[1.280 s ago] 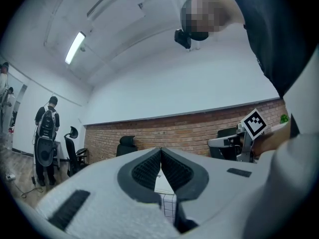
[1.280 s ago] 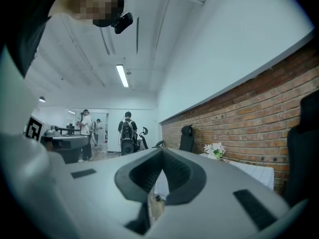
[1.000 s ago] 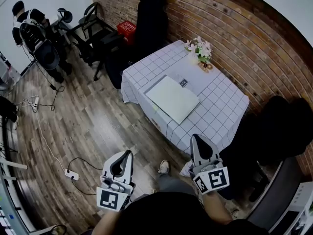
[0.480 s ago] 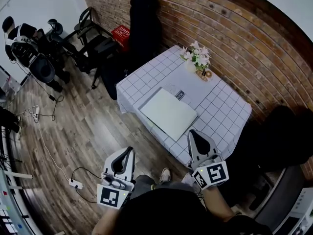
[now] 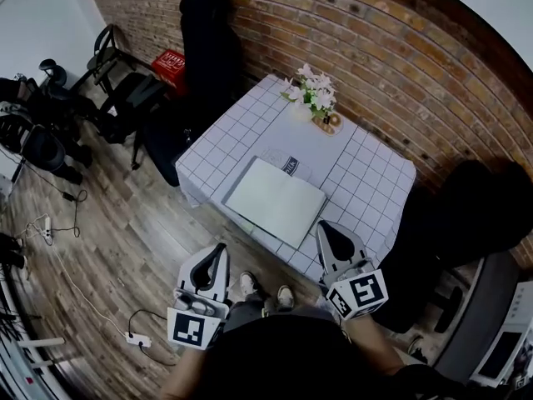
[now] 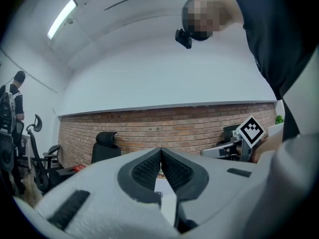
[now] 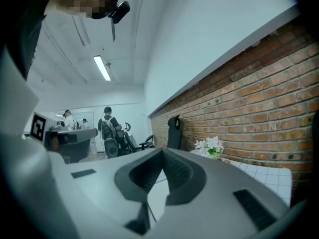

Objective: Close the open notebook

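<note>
- Left gripper (image 5: 219, 252): held low over the wooden floor (image 5: 125, 248), short of the table, pointing level towards it. In the left gripper view the jaws are pressed together with nothing between them.
- Right gripper (image 5: 325, 230): held beside the left one, its tip near the table's near edge. In the right gripper view the jaws are also pressed together and empty.
- Person's shoes (image 5: 247, 283): on the floor between the two grippers.
- Power strip (image 5: 136, 338): on the floor to the left of the left gripper, with a cable trailing away from it.
- Tabletop (image 5: 375, 198): covered by a white cloth with a grid pattern that hangs over the edges.
- Notebook (image 5: 275, 200): lies flat on the tabletop in its near half, white face up, ahead of both grippers and touched by neither. Whether it lies open or closed cannot be told from the head view.
- Paper with a dark label (image 5: 289, 165): shows from under the notebook's far edge.
- Flowers (image 5: 310, 90): white bunch at the far end of the tabletop, well apart from the notebook; a small brown object (image 5: 331, 122) sits just beside them.
- Black office chair (image 5: 208, 40): beyond the table's far-left corner, against the brick wall (image 5: 375, 48).
- Red crate (image 5: 169, 61): left of that chair, at the foot of the wall.
</note>
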Tool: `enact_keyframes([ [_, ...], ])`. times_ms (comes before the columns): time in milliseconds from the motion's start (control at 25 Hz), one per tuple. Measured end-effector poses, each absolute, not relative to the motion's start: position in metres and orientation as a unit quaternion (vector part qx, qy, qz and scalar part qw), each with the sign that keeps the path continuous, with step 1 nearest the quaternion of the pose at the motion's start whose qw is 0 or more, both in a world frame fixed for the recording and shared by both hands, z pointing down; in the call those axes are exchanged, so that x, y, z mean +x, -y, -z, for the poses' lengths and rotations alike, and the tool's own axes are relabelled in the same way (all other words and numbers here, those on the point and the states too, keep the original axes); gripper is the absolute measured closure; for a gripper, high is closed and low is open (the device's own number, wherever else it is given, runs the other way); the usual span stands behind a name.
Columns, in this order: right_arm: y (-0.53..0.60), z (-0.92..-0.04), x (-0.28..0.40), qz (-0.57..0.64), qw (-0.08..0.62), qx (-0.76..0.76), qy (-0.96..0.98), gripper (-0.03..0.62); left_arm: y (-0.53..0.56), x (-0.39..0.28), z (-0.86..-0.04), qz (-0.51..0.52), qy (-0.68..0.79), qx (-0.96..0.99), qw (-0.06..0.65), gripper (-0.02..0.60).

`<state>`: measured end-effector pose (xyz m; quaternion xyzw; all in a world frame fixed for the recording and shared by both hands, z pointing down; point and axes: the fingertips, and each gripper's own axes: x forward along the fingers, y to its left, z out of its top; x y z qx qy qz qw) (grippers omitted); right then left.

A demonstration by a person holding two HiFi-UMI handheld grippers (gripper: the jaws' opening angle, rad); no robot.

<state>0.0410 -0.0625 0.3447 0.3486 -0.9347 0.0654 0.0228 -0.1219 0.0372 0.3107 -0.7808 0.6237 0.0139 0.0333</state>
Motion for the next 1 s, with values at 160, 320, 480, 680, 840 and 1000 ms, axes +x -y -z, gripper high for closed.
enact_keyframes([
  [160, 0.072, -0.35, 0.034, -0.069, 0.036, 0.369, 0.926, 0.58, -0.007, -0.141, -0.317, -0.011, -0.604, -0.796, 0.031, 0.555],
  [320, 0.08, -0.366, 0.029, -0.085, 0.05, 0.397, 0.913, 0.58, 0.013, -0.156, -0.333, -0.001, -0.59, -0.807, 0.013, 0.555],
  [480, 0.084, -0.391, 0.031, -0.105, 0.076, 0.42, 0.898, 0.58, 0.036, -0.172, -0.359, 0.022, -0.579, -0.815, -0.004, 0.555],
  [680, 0.096, -0.423, 0.038, -0.128, 0.104, 0.449, 0.878, 0.58, 0.07, -0.181, -0.391, 0.044, -0.564, -0.824, -0.022, 0.555],
  [840, 0.101, -0.449, 0.042, -0.16, 0.112, 0.463, 0.864, 0.58, 0.095, -0.183, -0.424, 0.065, -0.554, -0.829, -0.044, 0.555],
  [1000, 0.104, -0.471, 0.043, -0.181, 0.121, 0.471, 0.855, 0.579, 0.118, -0.191, -0.451, 0.079, -0.547, -0.833, -0.038, 0.555],
])
